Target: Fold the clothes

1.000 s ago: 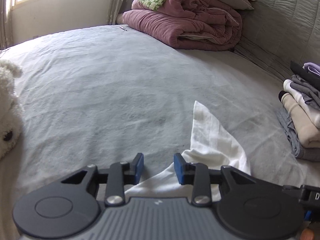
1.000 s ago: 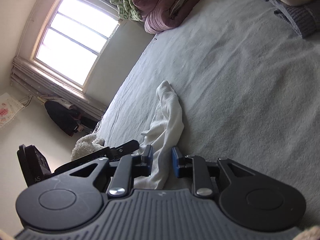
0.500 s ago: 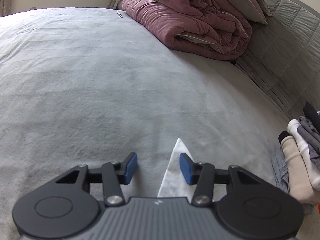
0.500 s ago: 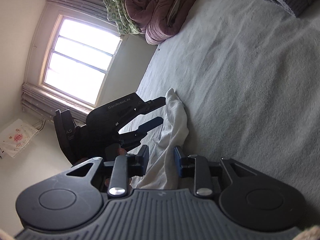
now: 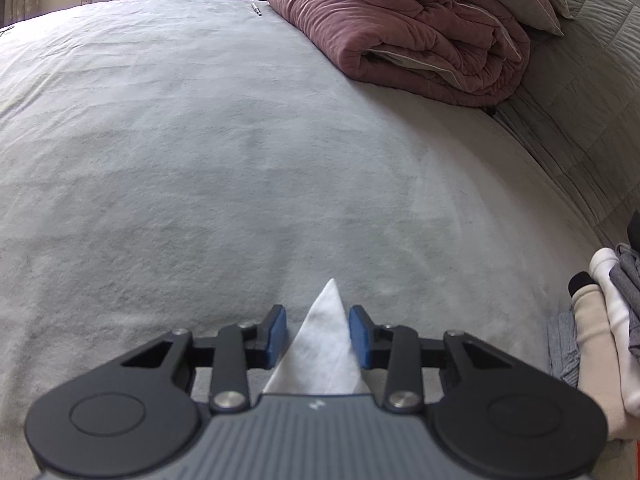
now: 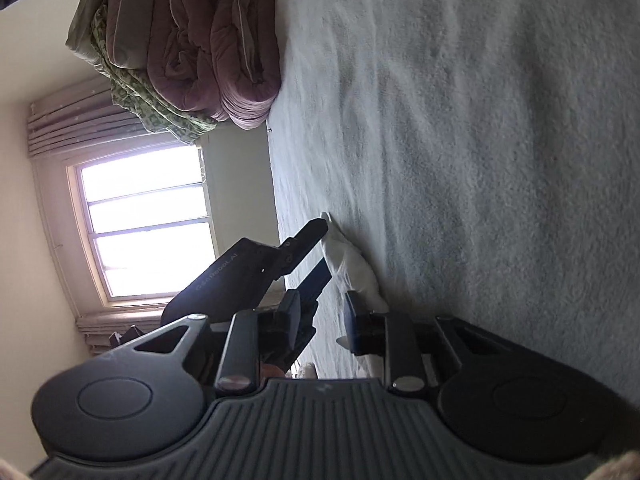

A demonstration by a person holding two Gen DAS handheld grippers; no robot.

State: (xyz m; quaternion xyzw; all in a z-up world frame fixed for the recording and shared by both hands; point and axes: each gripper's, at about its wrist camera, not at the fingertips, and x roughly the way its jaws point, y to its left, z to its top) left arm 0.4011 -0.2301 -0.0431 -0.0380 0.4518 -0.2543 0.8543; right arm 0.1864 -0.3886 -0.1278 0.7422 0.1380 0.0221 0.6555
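Note:
A white cloth (image 5: 325, 344) lies on the grey bed (image 5: 224, 168). In the left wrist view only its pointed corner shows, between the fingers of my left gripper (image 5: 318, 334), which is open around it. In the right wrist view the cloth (image 6: 352, 264) runs as a narrow strip ahead of my right gripper (image 6: 322, 316), which is open, with its right pad against the cloth. The left gripper's fingers (image 6: 304, 240) show there too, just left of the cloth.
A folded maroon quilt (image 5: 420, 36) with a green patterned blanket on top sits at the head of the bed. A stack of folded clothes (image 5: 604, 320) lies at the right edge. A window (image 6: 148, 220) is on the far wall.
The left gripper has moved forward over the cloth, so only its tip shows now. The right gripper has rolled further sideways and come close beside the left one. Both stay open.

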